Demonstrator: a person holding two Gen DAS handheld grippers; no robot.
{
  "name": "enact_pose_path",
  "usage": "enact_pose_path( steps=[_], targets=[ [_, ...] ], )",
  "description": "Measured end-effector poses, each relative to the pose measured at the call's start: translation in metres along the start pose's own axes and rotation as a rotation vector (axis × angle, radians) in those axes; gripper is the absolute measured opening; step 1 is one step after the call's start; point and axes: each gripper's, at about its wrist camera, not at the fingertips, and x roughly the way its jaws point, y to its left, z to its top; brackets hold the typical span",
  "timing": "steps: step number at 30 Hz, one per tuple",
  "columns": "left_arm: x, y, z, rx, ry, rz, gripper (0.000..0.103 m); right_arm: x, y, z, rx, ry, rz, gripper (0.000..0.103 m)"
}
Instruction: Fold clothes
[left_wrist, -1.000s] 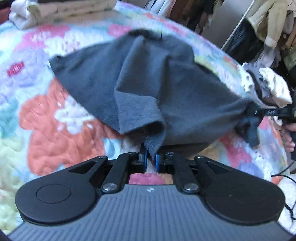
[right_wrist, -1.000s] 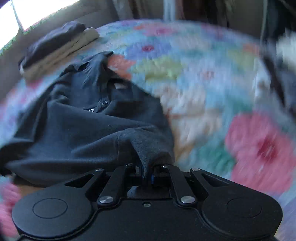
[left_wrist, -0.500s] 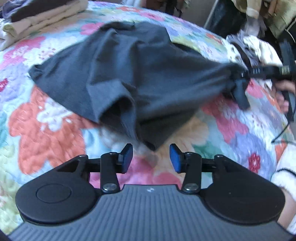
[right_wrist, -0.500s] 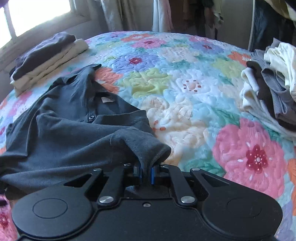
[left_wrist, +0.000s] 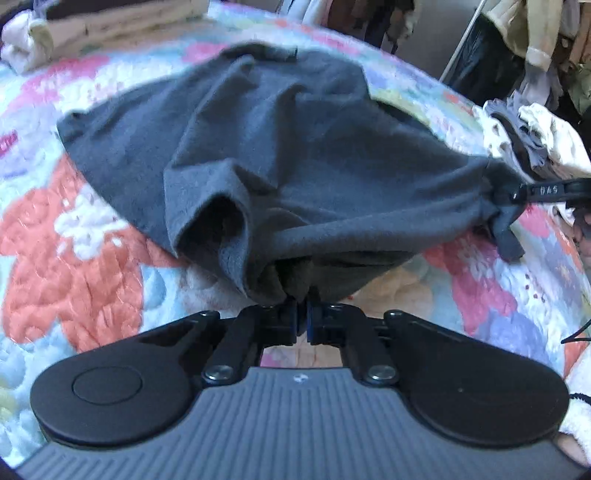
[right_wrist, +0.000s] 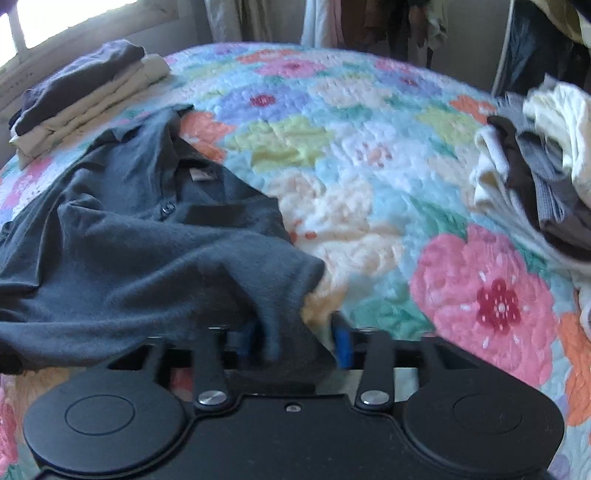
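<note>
A dark grey polo shirt (left_wrist: 280, 147) lies bunched on the flowered quilt (left_wrist: 74, 266). My left gripper (left_wrist: 302, 321) is shut on a fold of the shirt's near edge. In the left wrist view the right gripper (left_wrist: 517, 194) shows at the right, at the shirt's other end. In the right wrist view the shirt (right_wrist: 122, 243) spreads to the left, collar and buttons up. My right gripper (right_wrist: 295, 343) is open, with shirt cloth lying loose between its blue pads (right_wrist: 343, 350).
A stack of folded clothes (right_wrist: 81, 92) sits at the bed's far left by the window. A heap of unfolded clothes (right_wrist: 535, 177) lies at the right edge. Hanging garments (left_wrist: 535, 44) stand behind the bed. Bare quilt (right_wrist: 369, 177) spans the middle.
My left gripper opened half a second ago and has now shut on the shirt again. My right gripper, shut on the shirt before, has opened.
</note>
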Motion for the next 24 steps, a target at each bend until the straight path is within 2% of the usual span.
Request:
enact_pose_path(
  steps=[2,3,6,7,8,10,14,18,19,21,23,24],
  targets=[
    [-0.01,-0.01,-0.001,0.077,-0.053,0.063,0.004,0.002,-0.012,-0.005,0.051,0.053,0.062,0.064],
    [-0.016,-0.015,-0.001,0.113,-0.081,0.093,0.004,0.005,-0.018,-0.009,0.083,0.087,0.111,0.065],
    [-0.031,-0.015,0.002,0.108,-0.124,0.102,0.004,0.016,-0.031,-0.017,0.16,0.141,0.192,0.065],
    [-0.035,-0.012,0.004,0.099,-0.131,0.104,0.004,0.017,-0.027,-0.017,0.14,0.135,0.198,0.063],
    [-0.038,-0.009,0.006,0.091,-0.14,0.111,0.004,0.016,-0.021,-0.017,0.1,0.123,0.208,0.046],
    [-0.044,-0.003,0.01,0.072,-0.158,0.124,0.004,0.014,-0.008,-0.018,0.039,0.113,0.264,0.019],
    [-0.061,0.013,0.02,0.044,-0.214,0.15,0.004,-0.006,0.02,-0.014,-0.055,0.028,0.338,0.016],
    [-0.105,0.033,0.036,0.022,-0.343,0.213,0.004,-0.041,0.024,-0.003,-0.004,-0.068,0.484,0.016],
    [-0.12,0.037,0.039,-0.002,-0.368,0.203,0.004,-0.054,0.021,-0.001,0.019,-0.098,0.512,0.016],
    [-0.149,0.041,0.04,-0.041,-0.395,0.135,0.004,-0.079,0.014,0.004,0.066,-0.155,0.554,0.015],
    [-0.171,0.041,0.039,-0.069,-0.397,0.059,0.004,-0.099,0.01,0.006,0.075,-0.183,0.507,0.015],
    [-0.167,0.036,0.034,-0.059,-0.341,0.005,0.004,-0.106,0.009,0.005,0.057,-0.188,0.46,0.015]
  ],
)
